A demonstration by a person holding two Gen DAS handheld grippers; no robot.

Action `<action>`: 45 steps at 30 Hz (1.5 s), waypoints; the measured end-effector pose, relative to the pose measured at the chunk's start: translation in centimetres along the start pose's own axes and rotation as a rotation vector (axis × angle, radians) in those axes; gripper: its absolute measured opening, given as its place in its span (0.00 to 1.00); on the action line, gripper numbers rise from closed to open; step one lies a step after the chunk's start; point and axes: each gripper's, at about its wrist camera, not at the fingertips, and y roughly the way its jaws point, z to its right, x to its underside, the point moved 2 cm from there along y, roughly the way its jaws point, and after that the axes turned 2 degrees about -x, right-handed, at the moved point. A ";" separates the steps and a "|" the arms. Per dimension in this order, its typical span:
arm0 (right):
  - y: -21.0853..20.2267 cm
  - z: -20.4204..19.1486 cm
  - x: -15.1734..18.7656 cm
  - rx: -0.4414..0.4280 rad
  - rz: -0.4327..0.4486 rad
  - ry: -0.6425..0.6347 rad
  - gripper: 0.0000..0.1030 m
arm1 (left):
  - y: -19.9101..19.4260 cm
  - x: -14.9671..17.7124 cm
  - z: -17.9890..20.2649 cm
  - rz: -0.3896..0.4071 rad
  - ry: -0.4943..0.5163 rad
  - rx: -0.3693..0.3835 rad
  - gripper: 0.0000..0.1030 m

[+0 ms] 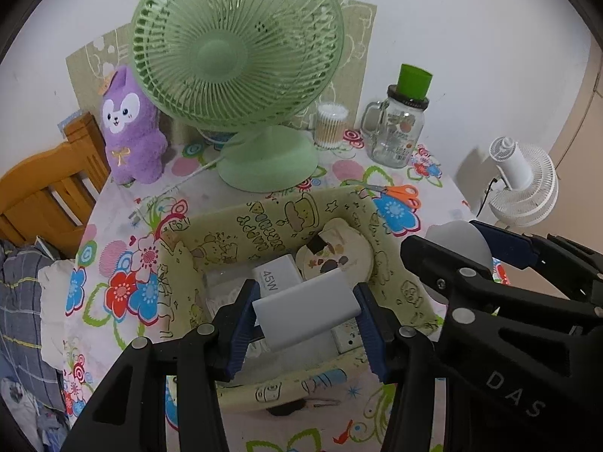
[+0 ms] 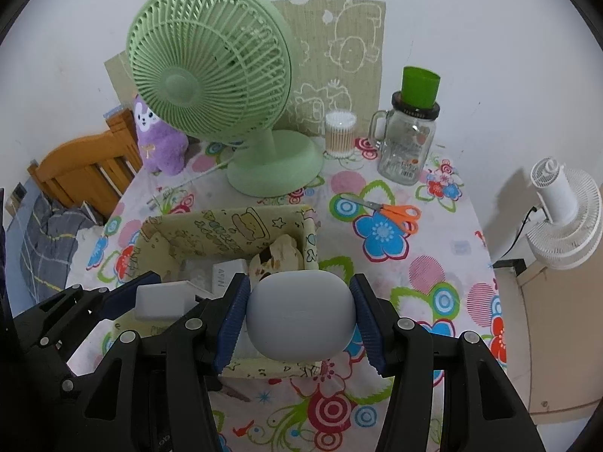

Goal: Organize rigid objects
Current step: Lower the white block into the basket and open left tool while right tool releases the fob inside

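Note:
My left gripper (image 1: 307, 310) is shut on a flat white power bank (image 1: 305, 309) and holds it above a cream cartoon-print fabric basket (image 1: 241, 222). Inside the basket lie a white 45W charger (image 1: 273, 277) and a round beige pouch (image 1: 335, 258). My right gripper (image 2: 299, 318) is shut on a rounded grey-white earbud case (image 2: 301, 316), over the basket's right front corner (image 2: 309, 241). The right gripper shows at the right in the left wrist view (image 1: 463, 248); the left gripper shows at the left in the right wrist view (image 2: 162, 301).
On the flowered tablecloth stand a green desk fan (image 1: 241, 56), a purple plush toy (image 1: 130, 124), a cotton-swab tub (image 1: 331, 124) and a glass jar mug with a green cup (image 1: 399, 128). Orange scissors (image 1: 399, 192) lie behind the basket. A white fan (image 1: 524, 184) is off the table's right edge, a wooden chair (image 1: 49, 192) at the left.

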 end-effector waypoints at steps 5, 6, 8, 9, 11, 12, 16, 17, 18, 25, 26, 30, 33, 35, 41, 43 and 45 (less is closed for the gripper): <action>1.4 0.2 0.0 -0.004 -0.022 0.004 0.56 | 1.4 0.4 0.1 -0.027 0.003 0.000 0.51; 1.6 0.2 0.0 -0.006 -0.026 0.003 0.56 | 1.7 0.4 0.2 -0.032 0.003 0.000 0.51; 2.0 0.2 0.1 -0.006 -0.035 0.003 0.56 | 2.2 0.6 0.2 -0.039 0.002 0.005 0.51; 2.2 0.2 0.2 -0.006 -0.039 0.000 0.56 | 2.4 0.8 0.3 -0.043 0.000 0.004 0.51; 2.5 0.1 0.4 -0.005 -0.049 -0.008 0.56 | 2.9 1.0 0.2 -0.050 -0.003 0.004 0.51; 2.7 0.1 0.6 -0.005 -0.053 -0.011 0.56 | 3.1 1.1 0.2 -0.059 -0.006 0.007 0.52; 3.3 0.1 0.9 -0.011 -0.070 -0.013 0.56 | 3.3 1.3 -0.1 -0.069 -0.025 0.032 0.56; 3.4 0.1 1.0 -0.012 -0.073 -0.013 0.56 | 3.1 1.2 -0.1 -0.060 -0.029 0.031 0.61; 3.5 0.0 1.0 -0.012 -0.074 -0.013 0.56 | 2.9 1.2 -0.1 -0.058 -0.030 0.030 0.64; 3.9 -0.8 0.7 -0.028 -0.072 -0.022 0.56 | 2.5 1.0 -0.3 -0.047 -0.006 -0.007 0.72; 4.0 -1.0 0.7 -0.034 -0.072 -0.023 0.56 | 2.5 1.0 -0.4 -0.046 -0.004 -0.012 0.74; 4.5 -1.6 0.7 -0.037 -0.074 -0.031 0.56 | 2.5 0.9 -0.8 -0.050 -0.002 -0.021 0.79; 4.6 -2.0 0.5 -0.040 -0.069 -0.043 0.56 | 2.5 1.0 -0.9 -0.052 0.005 -0.027 0.82; 4.6 -2.1 0.5 -0.039 -0.069 -0.044 0.56 | 2.6 1.1 -0.9 -0.055 0.009 -0.033 0.82; 4.8 -2.4 0.5 -0.050 -0.072 -0.037 0.56 | 2.5 1.0 -1.0 -0.058 0.012 -0.042 0.83; 4.7 -2.6 0.6 -0.048 -0.066 -0.043 0.57 | 2.4 1.0 -1.1 -0.056 0.014 -0.046 0.83; 4.6 -2.7 0.6 -0.051 -0.064 -0.043 0.57 | 2.2 0.9 -1.2 -0.055 0.016 -0.049 0.83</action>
